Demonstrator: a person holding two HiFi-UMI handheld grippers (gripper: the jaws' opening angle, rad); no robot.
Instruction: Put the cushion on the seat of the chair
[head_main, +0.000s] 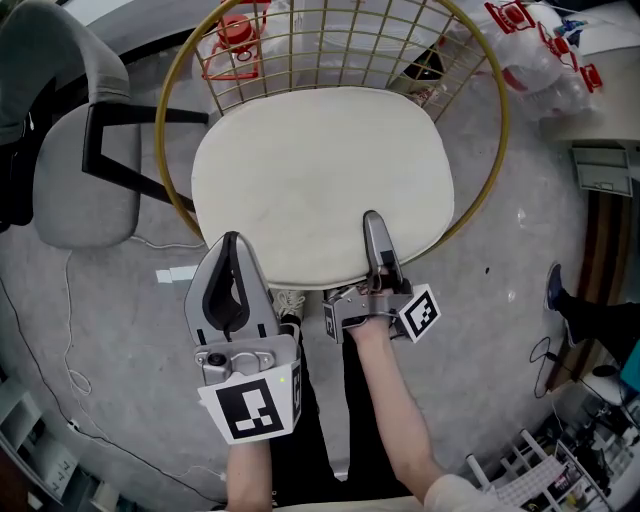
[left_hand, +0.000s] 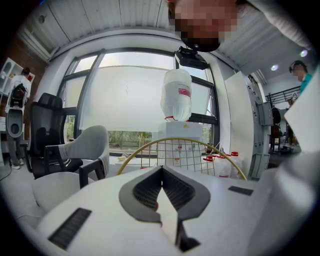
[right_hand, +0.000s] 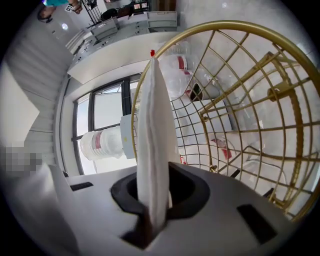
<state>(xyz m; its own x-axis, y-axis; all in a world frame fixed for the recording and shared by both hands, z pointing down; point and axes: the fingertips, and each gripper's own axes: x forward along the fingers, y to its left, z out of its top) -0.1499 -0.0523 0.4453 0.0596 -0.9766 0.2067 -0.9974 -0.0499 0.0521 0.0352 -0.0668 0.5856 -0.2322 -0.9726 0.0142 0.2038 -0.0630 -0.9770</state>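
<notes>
The cushion (head_main: 320, 180) lies flat in the middle of the frame, inside the gold wire chair (head_main: 504, 125), with its long axis left to right. It is cream, oval and smooth. The right hand-held gripper (head_main: 372, 220) pinches its lower edge. The left hand-held gripper (head_main: 232, 240) has its jaws together and holds nothing.

Head view looks steeply down — gripper views look forward, all sharing the chair (head_main: 340, 45).

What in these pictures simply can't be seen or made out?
- Seat of the chair: head view, the cushion covers it, so whether they touch is unclear.
- Legs of the chair: head view, hidden beneath the cushion.
- Label print on the water bottle: left gripper view, too small to read.
- Flat faces of the cushion: right gripper view, seen only edge-on, clamped by the right gripper.
</notes>
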